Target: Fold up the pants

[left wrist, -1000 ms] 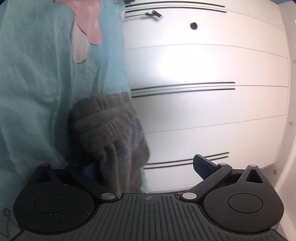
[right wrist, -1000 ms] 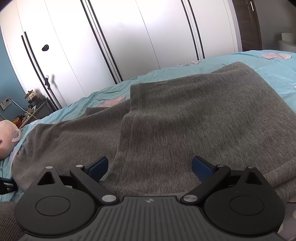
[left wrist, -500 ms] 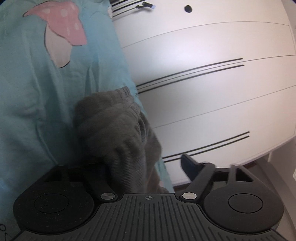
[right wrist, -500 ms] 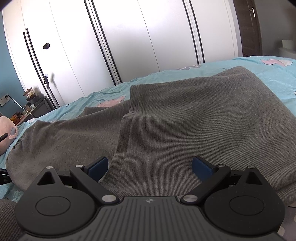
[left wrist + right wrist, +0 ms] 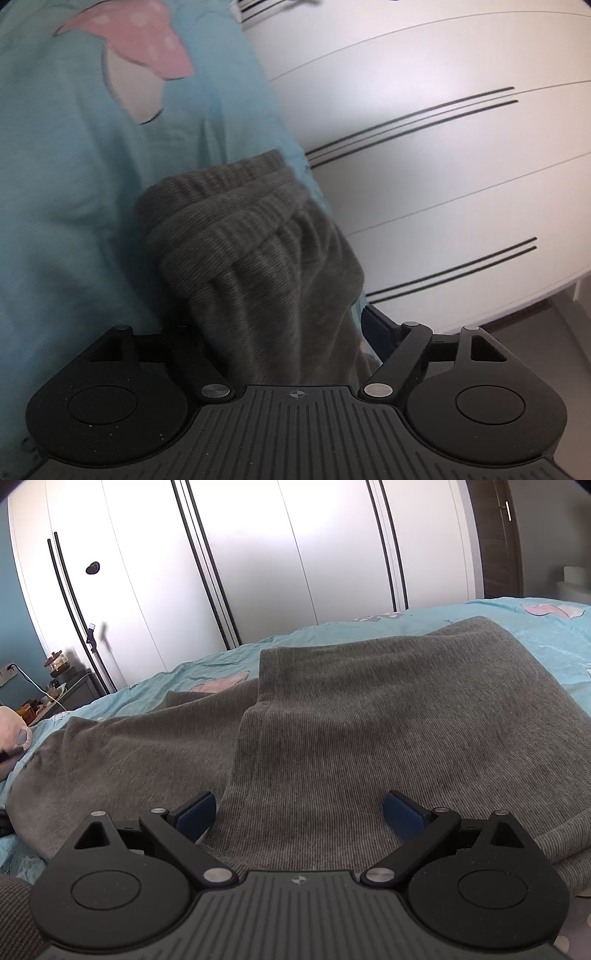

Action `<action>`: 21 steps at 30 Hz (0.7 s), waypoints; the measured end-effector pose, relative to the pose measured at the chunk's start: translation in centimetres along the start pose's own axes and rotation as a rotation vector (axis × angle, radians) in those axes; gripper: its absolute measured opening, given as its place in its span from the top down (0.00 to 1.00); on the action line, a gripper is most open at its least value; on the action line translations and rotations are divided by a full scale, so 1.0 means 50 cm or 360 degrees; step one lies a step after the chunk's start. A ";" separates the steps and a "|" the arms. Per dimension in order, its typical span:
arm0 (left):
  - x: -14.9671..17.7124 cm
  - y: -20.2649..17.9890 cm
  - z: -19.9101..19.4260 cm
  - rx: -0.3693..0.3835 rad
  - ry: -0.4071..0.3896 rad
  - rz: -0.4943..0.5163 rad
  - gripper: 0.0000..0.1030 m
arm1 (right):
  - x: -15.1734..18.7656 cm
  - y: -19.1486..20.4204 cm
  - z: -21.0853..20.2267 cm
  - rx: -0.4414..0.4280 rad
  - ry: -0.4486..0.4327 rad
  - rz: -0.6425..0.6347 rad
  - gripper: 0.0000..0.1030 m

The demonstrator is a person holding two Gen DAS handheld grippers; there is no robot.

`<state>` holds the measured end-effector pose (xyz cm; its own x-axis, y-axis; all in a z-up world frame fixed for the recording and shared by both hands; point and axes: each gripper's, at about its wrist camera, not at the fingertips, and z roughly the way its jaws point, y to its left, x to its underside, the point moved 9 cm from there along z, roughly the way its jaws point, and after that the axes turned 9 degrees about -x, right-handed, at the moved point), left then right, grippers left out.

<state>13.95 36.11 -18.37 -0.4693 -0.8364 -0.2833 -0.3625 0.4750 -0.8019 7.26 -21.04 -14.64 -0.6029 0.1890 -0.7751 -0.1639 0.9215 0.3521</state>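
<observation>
Left gripper (image 5: 280,332) has a bunched, ribbed end of the grey pants (image 5: 258,251) lying between its jaws, the cloth running out toward 12 o'clock. Its jaws have just been opening after a partial squeeze, and the right finger (image 5: 373,328) at 3 o'clock shows a sliver of bedsheet between it and the fabric; the left finger is hidden behind the cloth, so I read the jaws as apart and not pinching. Compared with a second ago the view has rolled and the cuff sits larger and more central, which suggests the grab did not take and a fresh bite is being lined up. Beyond the cuff, the turquoise bedsheet (image 5: 74,184) fills 9 to 11 o'clock and the white wardrobe (image 5: 443,166) fills 1 to 3 o'clock.

Right gripper (image 5: 299,808) hangs with jaws wide apart over the pants (image 5: 369,720), nothing pinched, its view unchanged. From there the garment lies spread on the bedsheet (image 5: 221,661), one layer already doubled over with its edge running toward 12 o'clock. Folding looks only partly done.
</observation>
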 end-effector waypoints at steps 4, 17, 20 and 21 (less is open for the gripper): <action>0.017 0.068 -0.061 -0.0112 0.0046 0.0000 0.17 | 0.000 0.000 0.000 -0.0002 0.0001 0.0000 0.05; 0.001 0.030 0.020 -0.0067 -0.0037 0.0154 0.07 | -0.002 -0.001 -0.001 -0.0001 -0.0004 -0.0001 0.05; -0.007 0.035 0.025 0.0106 -0.0019 0.0073 0.41 | -0.002 -0.001 -0.001 -0.0002 -0.0005 0.0000 0.05; -0.008 0.036 0.025 0.0163 -0.0019 0.0068 0.45 | -0.002 0.000 -0.001 -0.0001 -0.0005 0.0000 0.05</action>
<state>14.50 36.97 -20.38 -0.4724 -0.8197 -0.3240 -0.2583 0.4802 -0.8383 7.29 -21.08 -14.56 -0.6003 0.1901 -0.7768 -0.1644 0.9212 0.3525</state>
